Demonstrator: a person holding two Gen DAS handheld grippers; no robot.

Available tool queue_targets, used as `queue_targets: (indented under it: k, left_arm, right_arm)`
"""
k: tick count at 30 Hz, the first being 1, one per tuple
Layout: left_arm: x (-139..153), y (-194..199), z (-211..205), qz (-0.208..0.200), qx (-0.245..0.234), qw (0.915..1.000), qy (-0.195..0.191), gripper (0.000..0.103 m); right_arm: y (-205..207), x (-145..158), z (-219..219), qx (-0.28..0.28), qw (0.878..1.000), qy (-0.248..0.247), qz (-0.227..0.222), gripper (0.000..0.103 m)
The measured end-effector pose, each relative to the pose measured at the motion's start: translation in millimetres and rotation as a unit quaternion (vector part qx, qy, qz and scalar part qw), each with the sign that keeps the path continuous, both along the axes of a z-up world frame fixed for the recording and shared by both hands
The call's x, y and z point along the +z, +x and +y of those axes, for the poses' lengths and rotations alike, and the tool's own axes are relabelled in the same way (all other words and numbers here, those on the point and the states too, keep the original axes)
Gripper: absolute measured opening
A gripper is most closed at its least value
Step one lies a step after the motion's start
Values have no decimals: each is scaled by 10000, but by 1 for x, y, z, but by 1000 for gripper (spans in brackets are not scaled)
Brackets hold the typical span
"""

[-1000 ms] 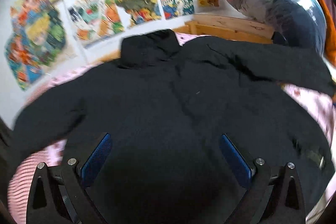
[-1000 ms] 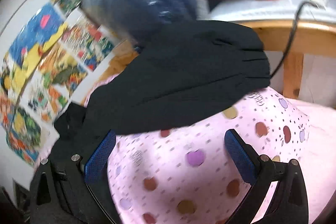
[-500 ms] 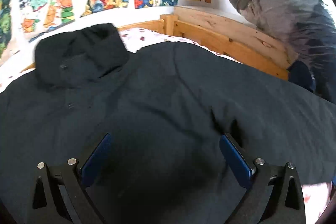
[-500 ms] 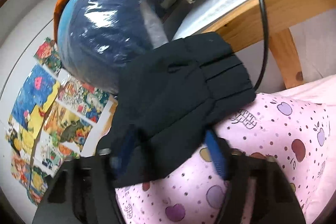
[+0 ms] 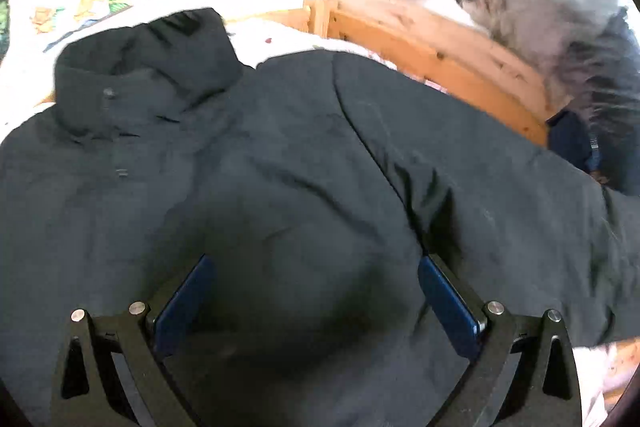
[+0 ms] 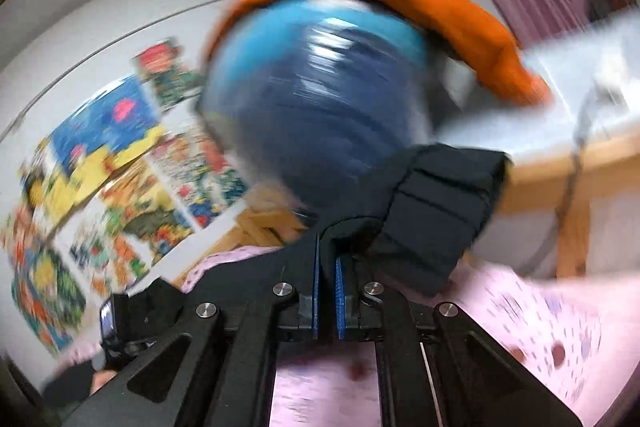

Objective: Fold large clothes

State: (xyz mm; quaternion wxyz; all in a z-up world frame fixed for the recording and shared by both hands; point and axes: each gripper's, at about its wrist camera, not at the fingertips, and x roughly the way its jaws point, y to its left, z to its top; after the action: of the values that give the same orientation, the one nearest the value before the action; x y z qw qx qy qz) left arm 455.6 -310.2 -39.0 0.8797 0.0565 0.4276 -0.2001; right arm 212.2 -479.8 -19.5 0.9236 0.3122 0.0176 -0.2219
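Right tongs [image 6: 327, 259] apparently pinch jacket sleeve [image 6: 436, 211].

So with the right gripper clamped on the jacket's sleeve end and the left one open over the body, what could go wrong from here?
1. The right gripper, whose jaws have just been closing, pinches only a thin fold by the sleeve cuff; the heavy black jacket could slip free.
2. The left gripper is open and pins nothing, so the jacket may drag across the pink sheet.
3. The lifted sleeve could snag the wooden bed frame.
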Motion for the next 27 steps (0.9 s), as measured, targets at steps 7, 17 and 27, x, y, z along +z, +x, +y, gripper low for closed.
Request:
queue_targets:
  k: [7,17,27]
  left_arm:
    - [55,-37,105,-68,170,9985,-515,103]
    - [53,-63,281,319,1082,9798,-1653,101]
    - [-11,-74,340,1288,909,9400,-3026,101]
  right_arm:
    - [56,92,89,1174,9815,-1511,15,5]
    - [148,101,280,3357,8864,-2845,1436,5]
    - [149,3,362,4610,7929,-2708,2925,47]
